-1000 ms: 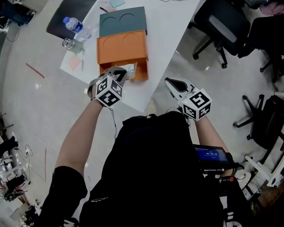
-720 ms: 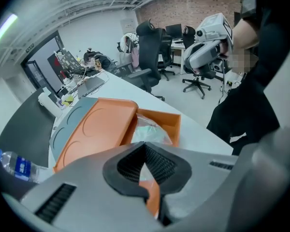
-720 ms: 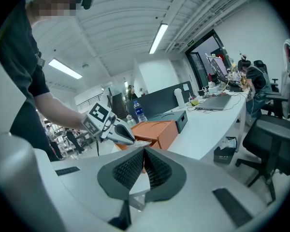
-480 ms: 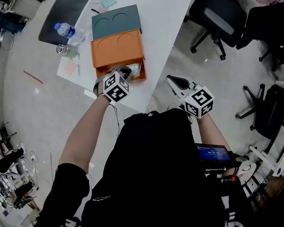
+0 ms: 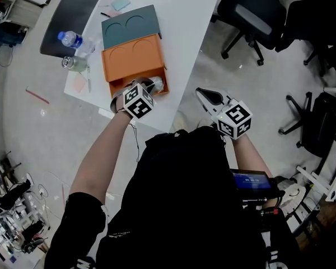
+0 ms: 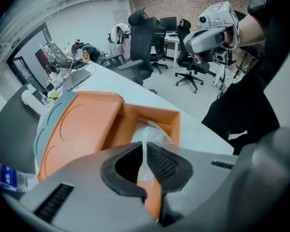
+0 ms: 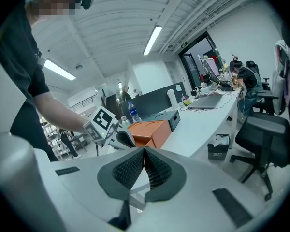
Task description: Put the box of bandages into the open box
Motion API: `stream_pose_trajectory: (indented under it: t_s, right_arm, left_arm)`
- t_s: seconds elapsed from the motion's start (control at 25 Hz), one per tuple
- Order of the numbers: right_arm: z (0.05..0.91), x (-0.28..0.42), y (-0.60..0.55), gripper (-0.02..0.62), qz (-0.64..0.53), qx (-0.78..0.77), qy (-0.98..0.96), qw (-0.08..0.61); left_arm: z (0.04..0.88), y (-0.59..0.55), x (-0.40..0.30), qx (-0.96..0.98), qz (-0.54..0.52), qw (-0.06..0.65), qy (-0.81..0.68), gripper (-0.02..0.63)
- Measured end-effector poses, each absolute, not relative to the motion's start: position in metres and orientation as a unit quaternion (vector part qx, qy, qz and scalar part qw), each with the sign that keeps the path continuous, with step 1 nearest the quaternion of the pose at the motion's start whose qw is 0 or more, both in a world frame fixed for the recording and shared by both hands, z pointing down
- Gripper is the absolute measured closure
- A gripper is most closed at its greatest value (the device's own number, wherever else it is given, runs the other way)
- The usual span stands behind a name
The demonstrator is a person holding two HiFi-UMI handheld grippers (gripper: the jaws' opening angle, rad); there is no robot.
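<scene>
Left gripper (image 6: 144,149), lower centre of its view: jaws have just been opening to a slit, a sliver of the box of bandages (image 6: 152,131) seemingly between them, the rest lying in the open box (image 6: 157,114); right gripper (image 7: 144,154) jaws pressed together, empty; hazard: pack may cling to the barely parted jaws and lift out on withdrawal.

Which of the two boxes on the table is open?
The orange box, nearer the person: its near end is open; the dark green box behind it is closed.
</scene>
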State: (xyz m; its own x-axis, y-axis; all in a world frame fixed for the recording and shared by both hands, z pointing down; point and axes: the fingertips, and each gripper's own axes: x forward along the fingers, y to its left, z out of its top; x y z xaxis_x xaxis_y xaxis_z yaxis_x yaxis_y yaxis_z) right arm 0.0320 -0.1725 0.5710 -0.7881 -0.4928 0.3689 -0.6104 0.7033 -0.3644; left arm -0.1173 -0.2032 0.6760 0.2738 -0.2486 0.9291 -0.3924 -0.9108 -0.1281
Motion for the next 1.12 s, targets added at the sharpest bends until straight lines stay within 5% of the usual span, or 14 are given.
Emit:
stream_pose_trajectory:
  t_s: [0.2, 1.12]
  right_arm:
    - [0.573, 0.037, -0.171, 0.569, 0.241, 0.306, -0.913, 0.125]
    - [0.544, -0.005, -0.142, 0.569, 0.166, 0.181, -0.959, 0.138]
  left_arm:
    - [0.670, -0.206, -0.118, 0.802, 0.554, 0.067, -0.214, 0.541]
    - [0.575, -0.120, -0.136, 0.827, 0.302, 0.147, -0.451, 0.563]
